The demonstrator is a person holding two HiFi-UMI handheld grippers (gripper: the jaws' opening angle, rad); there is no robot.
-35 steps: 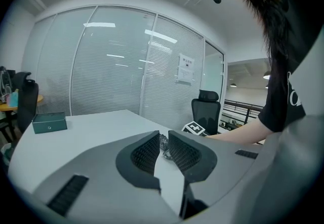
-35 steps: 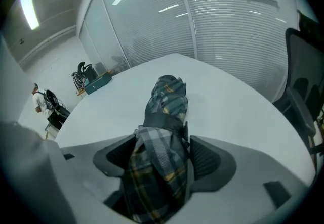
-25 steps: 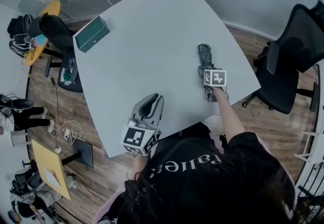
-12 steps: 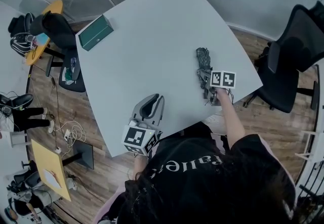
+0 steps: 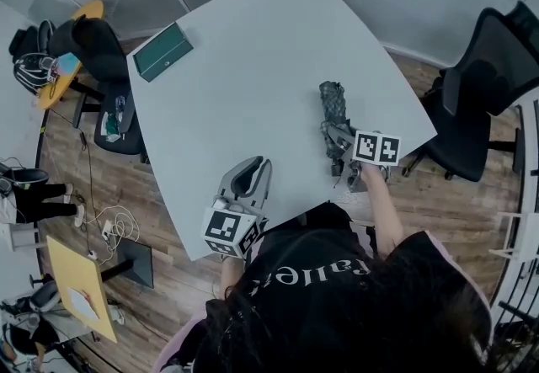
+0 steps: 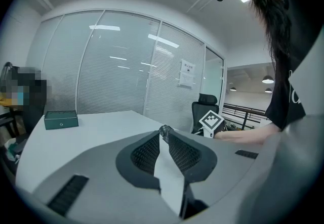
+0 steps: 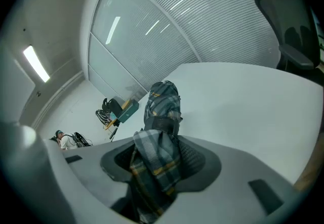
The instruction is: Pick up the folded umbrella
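The folded umbrella [image 5: 333,110], dark plaid with yellow lines, is near the right edge of the pale table [image 5: 253,68]. My right gripper [image 5: 338,144] is shut on its near end. In the right gripper view the plaid fabric [image 7: 162,104] fills the gap between the pads and sticks out ahead, above the tabletop. My left gripper [image 5: 254,167] hovers by the table's near edge, well left of the umbrella. Its tips [image 6: 164,131] meet with nothing between them.
A green box [image 5: 164,51] lies at the table's far left corner. A black office chair [image 5: 480,102] stands off the right edge. A small yellow table [image 5: 72,34] with bags and cables is on the floor at the left.
The right gripper has moved toward the table's near right edge and risen with the umbrella in it. The umbrella's far end has come off the table. The left gripper barely shifted.
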